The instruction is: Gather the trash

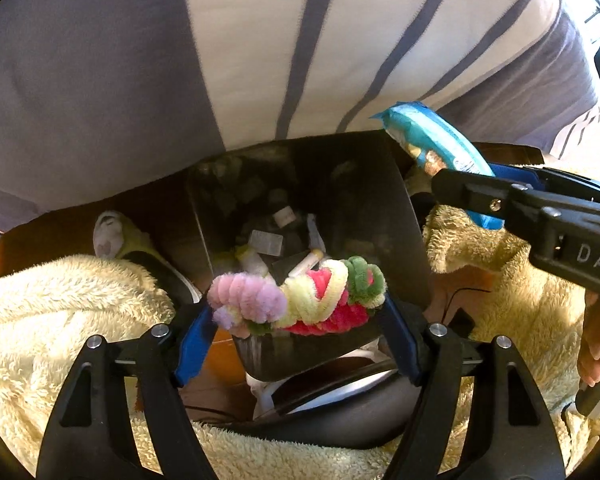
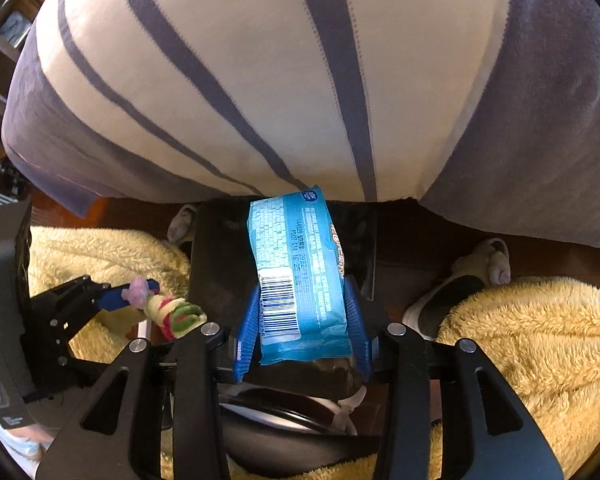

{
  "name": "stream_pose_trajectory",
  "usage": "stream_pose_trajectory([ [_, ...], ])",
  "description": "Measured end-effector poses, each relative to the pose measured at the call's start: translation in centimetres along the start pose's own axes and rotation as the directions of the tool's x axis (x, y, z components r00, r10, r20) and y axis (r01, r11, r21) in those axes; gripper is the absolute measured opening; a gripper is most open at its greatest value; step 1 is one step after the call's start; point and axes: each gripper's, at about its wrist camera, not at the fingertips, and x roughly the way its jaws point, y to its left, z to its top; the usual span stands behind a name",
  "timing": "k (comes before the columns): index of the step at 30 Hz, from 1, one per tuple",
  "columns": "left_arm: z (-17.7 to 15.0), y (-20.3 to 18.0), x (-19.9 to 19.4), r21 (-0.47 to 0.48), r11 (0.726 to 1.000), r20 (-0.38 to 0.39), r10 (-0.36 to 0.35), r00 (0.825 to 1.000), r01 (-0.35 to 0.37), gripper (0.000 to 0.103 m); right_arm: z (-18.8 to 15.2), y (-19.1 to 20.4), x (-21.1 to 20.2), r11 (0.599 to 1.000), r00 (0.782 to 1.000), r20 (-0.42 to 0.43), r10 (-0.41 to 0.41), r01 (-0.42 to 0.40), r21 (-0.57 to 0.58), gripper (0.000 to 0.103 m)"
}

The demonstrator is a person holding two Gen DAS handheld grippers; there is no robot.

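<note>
My left gripper (image 1: pixel 296 312) is shut on a bundle of fuzzy pipe cleaners (image 1: pixel 300 300), pink, yellow, red and green, held over the open black trash bin (image 1: pixel 360 208). The bin holds several pieces of trash (image 1: pixel 266 242). My right gripper (image 2: pixel 302 316) is shut on a blue snack packet (image 2: pixel 296 272) with a barcode, held above the same bin (image 2: pixel 212 248). The packet (image 1: pixel 432 144) and right gripper (image 1: pixel 476 192) also show at the right of the left wrist view. The left gripper (image 2: pixel 148 296) with the pipe cleaners (image 2: pixel 172 312) shows at the left of the right wrist view.
The person's striped shirt (image 1: pixel 300 40) fills the top of both views. Legs in fuzzy yellow trousers (image 1: pixel 60 312) flank the bin, with slippered feet (image 1: pixel 112 236) on the wooden floor. A black chair base (image 1: pixel 320 412) lies below the bin.
</note>
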Motion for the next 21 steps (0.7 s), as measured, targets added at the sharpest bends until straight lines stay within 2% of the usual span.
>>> stream_pose_trajectory([
  [1, 0.0, 0.1, -0.1, -0.002, 1.000, 0.004, 0.003, 1.000, -0.003, 0.075, 0.1, -0.1, 0.0, 1.000, 1.000, 0.006, -0.001, 0.001, 0.003, 0.049],
  [3, 0.0, 0.1, -0.4, -0.005, 1.000, 0.020, 0.013, 1.000, -0.013, 0.088, 0.2, -0.2, -0.5, 1.000, 1.000, 0.029, -0.010, 0.009, 0.009, 0.059],
  [5, -0.1, 0.0, -0.9, 0.000, 1.000, 0.034, 0.021, 0.999, -0.021, 0.094, 0.2, -0.2, -1.1, 0.999, 0.998, 0.054, -0.033, 0.032, 0.010, 0.067],
  [6, -0.1, 0.0, -1.1, 0.000, 1.000, 0.040, 0.024, 0.999, -0.024, 0.095, 0.1, -0.2, -1.6, 0.999, 0.996, 0.071, -0.045, 0.044, 0.013, 0.070],
  [8, -0.2, 0.0, -2.1, 0.004, 0.999, 0.066, 0.035, 0.997, -0.036, 0.095, 0.1, -0.5, -2.5, 0.998, 0.992, 0.102, -0.068, 0.065, 0.026, 0.084],
  [10, -0.2, -0.1, -3.1, 0.008, 0.999, 0.094, 0.041, 0.995, -0.042, 0.095, 0.1, -0.7, -3.7, 0.995, 0.986, 0.140, -0.095, 0.091, 0.039, 0.092],
  [13, -0.2, -0.3, -5.0, 0.015, 0.998, 0.149, 0.054, 0.987, -0.057, 0.095, 0.0, -1.1, -5.7, 0.991, 0.972, 0.197, -0.129, 0.119, 0.062, 0.099],
  [17, 0.0, -0.8, -8.2, 0.022, 0.997, 0.234, 0.064, 0.970, -0.071, 0.095, 0.1, -1.6, -9.2, 0.991, 0.951, 0.285, -0.120, 0.099, 0.088, 0.099],
  [20, 0.4, -1.1, -11.4, 0.015, 0.996, 0.314, 0.083, 0.946, -0.093, 0.095, 0.0, -1.4, -12.2, 0.991, 0.917, 0.377, -0.128, 0.106, 0.077, 0.099],
  [21, 0.6, -1.2, -12.9, 0.011, 0.994, 0.353, 0.097, 0.931, -0.108, 0.095, 0.0, -1.2, -13.4, 0.992, 0.904, 0.409, -0.127, 0.107, 0.072, 0.099],
])
